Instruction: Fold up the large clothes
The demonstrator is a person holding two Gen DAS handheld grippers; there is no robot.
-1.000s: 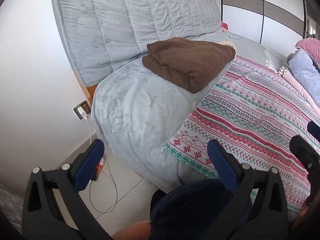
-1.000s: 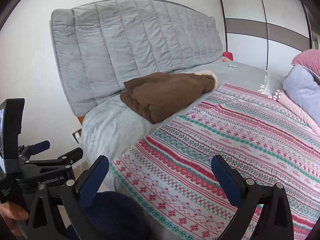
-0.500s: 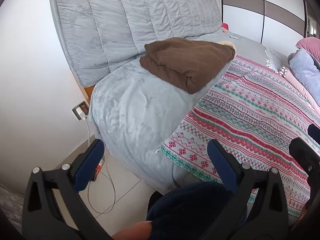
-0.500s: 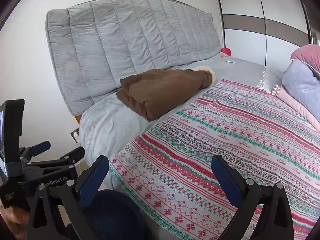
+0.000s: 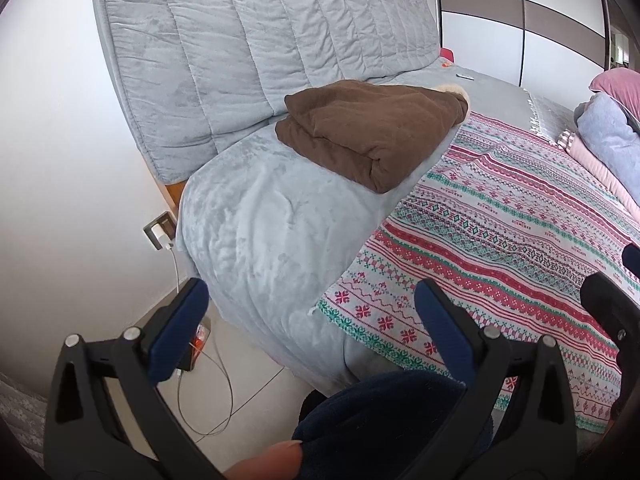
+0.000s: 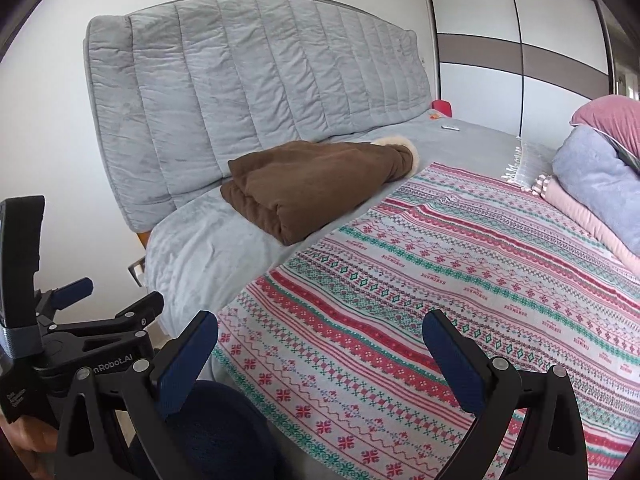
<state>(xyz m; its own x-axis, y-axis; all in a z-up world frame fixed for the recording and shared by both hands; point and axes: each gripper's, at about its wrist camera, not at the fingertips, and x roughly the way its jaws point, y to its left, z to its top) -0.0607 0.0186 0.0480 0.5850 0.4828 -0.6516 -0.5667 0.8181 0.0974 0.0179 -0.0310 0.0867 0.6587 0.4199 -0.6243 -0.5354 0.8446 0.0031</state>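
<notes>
Both pairs of fingers are spread wide w/ nothing between them: your left gripper [image 5: 312, 316] hangs off the bed's corner, over the floor tiles and a dark blue rounded shape low in frame (prob. your knee, can't tell for sure); your right gripper [image 6: 320, 352] hangs over the near edge of the patterned blanket [image 6: 460, 280].

Ahead of both sets of fingers, well apart from them, the brown garment [image 5: 372, 132] sits on the grey bedcover [image 5: 272, 232], close under the quilted headboard [image 5: 260, 40] and touching the blanket's far left edge. It's already a thick, squarish bundle, several layers deep, w/ a cream fleecy trim [image 6: 396, 146] showing at its far end, beyond the right fingers.

Handling, as a judgement: looks bulky and soft, prob. fairly heavy for cloth, matte suede-like face, not slippery. It'll sag and unroll if you pinch 1 layer only. Take it at the rounded folded edge nearest you, 1 pair of fingers toward each corner, biting through all layers.

The patterned blanket right under your right fingers is thin, flat-woven, red/green/white bands, spread smooth; likely light and floppy. If that's the piece to fold, its near-left corner [image 5: 320, 308], between your left fingers in that view, is the obvious hold.

Bedcover is plush w/ a sheen, so stuff may slide on it. More soft items (pink, pale blue) [image 6: 592, 168] are piled far right.
</notes>
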